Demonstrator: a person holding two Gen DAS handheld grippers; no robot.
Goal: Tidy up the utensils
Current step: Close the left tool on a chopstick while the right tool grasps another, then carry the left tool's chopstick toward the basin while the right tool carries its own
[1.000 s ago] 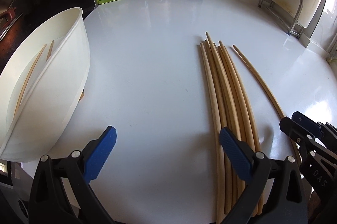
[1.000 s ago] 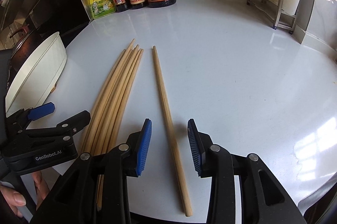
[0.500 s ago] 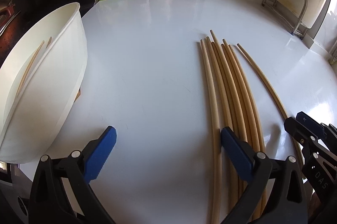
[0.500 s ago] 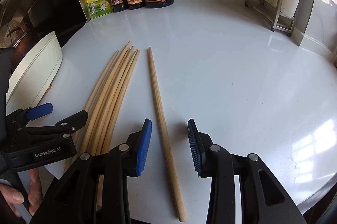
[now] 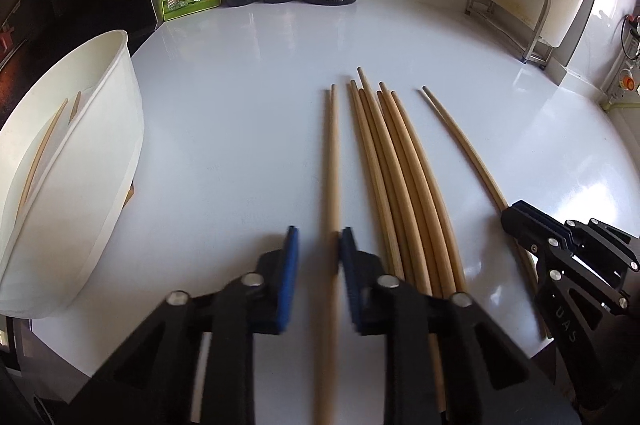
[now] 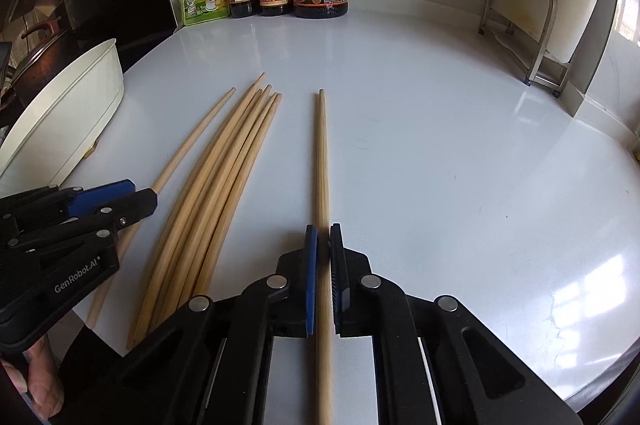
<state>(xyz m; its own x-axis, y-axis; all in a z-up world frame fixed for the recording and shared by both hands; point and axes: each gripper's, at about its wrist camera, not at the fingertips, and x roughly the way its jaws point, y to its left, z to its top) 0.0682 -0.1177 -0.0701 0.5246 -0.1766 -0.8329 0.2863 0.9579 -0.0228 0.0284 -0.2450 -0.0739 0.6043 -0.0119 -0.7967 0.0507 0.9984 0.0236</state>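
Left gripper [image 5: 318,245] has just closed on the leftmost chopstick [image 5: 333,161]; right gripper [image 6: 323,237] has just closed on the lone chopstick [image 6: 322,161], both lying on the table [image 6: 440,145]. Lift each level, clear of the bundle [image 5: 400,177], then carry to the holder [image 5: 72,161] at left.

The left tongs [image 5: 318,245] have just been closing from wide open, and one chopstick [image 5: 333,161] now lies between their blue pads [image 5: 289,265], set apart from the left edge of the bundle [image 5: 400,185] it lay against before; a gap shows at the left pad, so a firm pinch cannot be confirmed. The right tongs [image 6: 323,239] have likewise just been closing, and their pads now press on the lone chopstick [image 6: 322,161] that earlier lay loose between them.
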